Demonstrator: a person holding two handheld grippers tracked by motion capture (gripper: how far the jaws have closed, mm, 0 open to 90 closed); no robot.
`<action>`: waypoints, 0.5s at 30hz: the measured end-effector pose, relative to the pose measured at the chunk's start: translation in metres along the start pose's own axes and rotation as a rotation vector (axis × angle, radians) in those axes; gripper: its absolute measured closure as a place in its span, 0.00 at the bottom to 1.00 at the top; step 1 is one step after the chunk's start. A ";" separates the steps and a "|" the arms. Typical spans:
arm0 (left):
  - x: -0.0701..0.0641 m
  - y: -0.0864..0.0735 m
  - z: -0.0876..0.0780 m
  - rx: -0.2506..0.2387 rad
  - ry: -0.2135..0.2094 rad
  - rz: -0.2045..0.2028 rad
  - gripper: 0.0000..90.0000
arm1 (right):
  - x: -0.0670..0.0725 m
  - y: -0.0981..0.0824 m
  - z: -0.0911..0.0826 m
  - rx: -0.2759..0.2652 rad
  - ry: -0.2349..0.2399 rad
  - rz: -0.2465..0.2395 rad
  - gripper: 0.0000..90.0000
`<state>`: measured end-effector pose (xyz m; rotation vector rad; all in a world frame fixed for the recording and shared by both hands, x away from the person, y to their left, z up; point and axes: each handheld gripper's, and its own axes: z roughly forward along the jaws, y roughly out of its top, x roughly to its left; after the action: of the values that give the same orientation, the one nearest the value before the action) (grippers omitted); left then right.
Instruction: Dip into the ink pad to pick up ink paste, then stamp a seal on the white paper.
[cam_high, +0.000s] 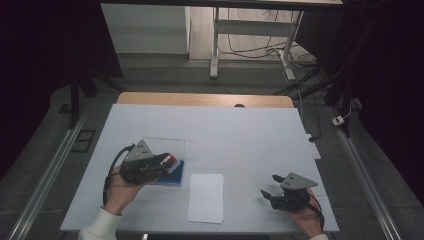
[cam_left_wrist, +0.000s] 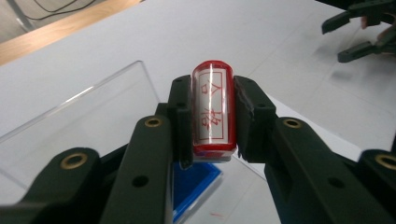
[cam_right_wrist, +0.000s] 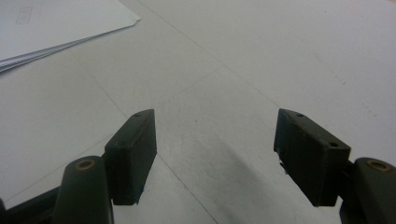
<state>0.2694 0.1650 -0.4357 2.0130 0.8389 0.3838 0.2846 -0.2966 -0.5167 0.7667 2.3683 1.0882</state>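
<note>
A: Largest item first?

B: Table (cam_high: 250, 130), white-covered. Next, paper sheets (cam_high: 205, 197), lying between the two hands, nearer the left gripper (cam_high: 167, 164).

A: Then?

B: Clear lid (cam_high: 165, 145) and blue ink pad (cam_high: 175, 175), just beneath the left gripper. Right gripper (cam_high: 272, 185): jaws wide apart, holding nothing, resting well to the right.

A: Smallest?

B: Stamp (cam_left_wrist: 212, 109), clamped between the left jaws, long axis running along them. Red-rimmed, white face, mirrored red characters. The paper lies to its right.
</note>
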 end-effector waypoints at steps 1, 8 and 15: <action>-0.002 0.000 0.001 0.005 -0.007 0.006 0.77 | 0.000 0.000 0.000 0.001 0.000 0.000 0.33; -0.014 0.004 0.011 0.018 -0.055 0.033 0.77 | 0.000 0.001 0.000 -0.001 0.000 -0.006 0.33; -0.027 0.005 0.023 0.050 -0.109 0.055 0.77 | 0.001 0.001 0.001 0.000 0.002 -0.001 0.33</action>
<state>0.2649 0.1301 -0.4432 2.0870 0.7329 0.2836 0.2848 -0.2948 -0.5166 0.7645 2.3703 1.0884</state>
